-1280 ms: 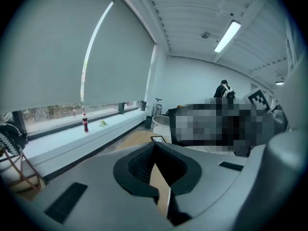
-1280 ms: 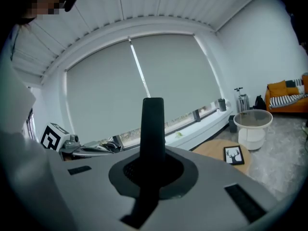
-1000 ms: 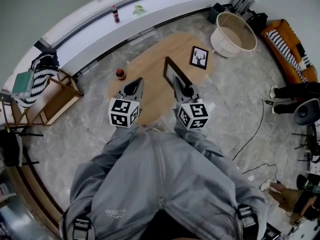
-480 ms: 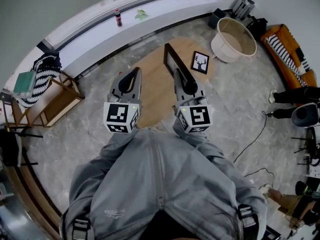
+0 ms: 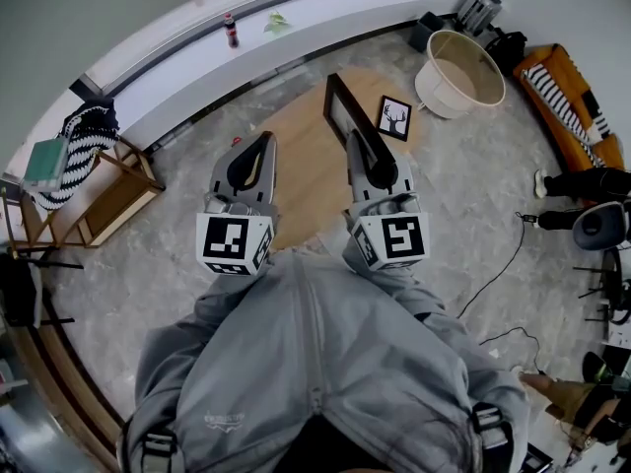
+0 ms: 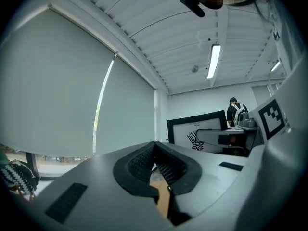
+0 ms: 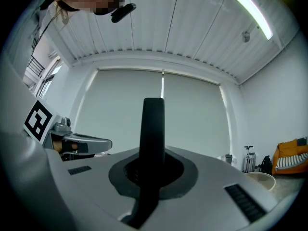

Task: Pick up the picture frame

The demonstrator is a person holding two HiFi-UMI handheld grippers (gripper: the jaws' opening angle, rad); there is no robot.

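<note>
picture frame [image 7: 153,129]: slim black rim, white print inside, standing upright | right gripper [image 5: 357,138]: I'm clamped on its rim | left gripper [image 5: 262,142]: my fingers pressed together, empty

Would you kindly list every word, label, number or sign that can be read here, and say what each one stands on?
None can be read as text.
picture frame: a small line of print above the emblem, too blurred to read.
jacket: a small pale logo, too small to read.
bottle: label too small to read.
marker cubes: black-and-white square codes, no letters.
</note>
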